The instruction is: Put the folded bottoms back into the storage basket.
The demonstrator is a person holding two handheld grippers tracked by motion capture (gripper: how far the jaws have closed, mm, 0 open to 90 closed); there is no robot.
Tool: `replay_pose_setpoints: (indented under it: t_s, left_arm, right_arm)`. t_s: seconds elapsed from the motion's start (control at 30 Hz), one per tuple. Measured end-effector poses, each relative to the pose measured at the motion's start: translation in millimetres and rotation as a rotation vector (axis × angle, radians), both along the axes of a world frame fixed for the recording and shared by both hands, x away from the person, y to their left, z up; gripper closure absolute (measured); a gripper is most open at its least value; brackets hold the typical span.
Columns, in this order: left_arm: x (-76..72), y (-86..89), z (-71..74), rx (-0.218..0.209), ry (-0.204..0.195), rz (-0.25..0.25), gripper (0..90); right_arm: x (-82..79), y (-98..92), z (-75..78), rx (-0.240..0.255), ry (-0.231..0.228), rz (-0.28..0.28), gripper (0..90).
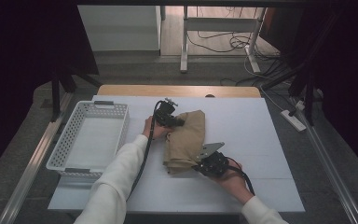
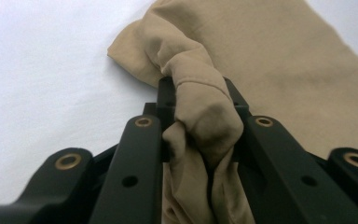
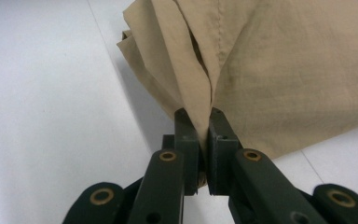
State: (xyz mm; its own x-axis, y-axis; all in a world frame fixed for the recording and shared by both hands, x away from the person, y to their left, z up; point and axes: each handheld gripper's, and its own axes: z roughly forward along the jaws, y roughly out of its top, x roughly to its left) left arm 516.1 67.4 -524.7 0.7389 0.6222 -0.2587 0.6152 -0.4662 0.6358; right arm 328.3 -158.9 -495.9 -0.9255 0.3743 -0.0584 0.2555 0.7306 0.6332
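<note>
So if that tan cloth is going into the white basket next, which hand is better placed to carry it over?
Probably the left. The left hand-held gripper is shut on a bunch of the tan cloth on the side nearer the white basket. The right hand-held gripper pinches the far edge.

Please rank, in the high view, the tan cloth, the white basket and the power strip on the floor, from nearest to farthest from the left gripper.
1. tan cloth: clamped in the left gripper itself, at mid-table.
2. white basket: on the table's left side.
3. power strip: on the floor beyond the table's right edge.
</note>
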Motion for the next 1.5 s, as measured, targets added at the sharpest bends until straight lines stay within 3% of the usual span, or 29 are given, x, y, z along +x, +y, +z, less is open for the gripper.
replay_pose_setpoints:
  t_s: [0.4, 0.63, 1.5]
  left_arm:
    - [-12.2, 3.3, 27.3, -0.014, -0.058, -0.028, 75.8]
    - [-19.6, 7.8, 41.2, -0.029, -0.086, -0.02, 75.8]
    - [-36.8, 25.0, 65.8, -0.063, -0.121, -0.007, 75.9]
  right_arm:
    - [-3.1, -4.6, 9.7, 0.068, -0.014, -0.012, 84.9]
    - [-5.0, -6.3, 15.9, 0.096, -0.036, -0.016, 84.9]
    - [-9.0, -6.4, 23.5, 0.166, -0.066, -0.006, 84.9]
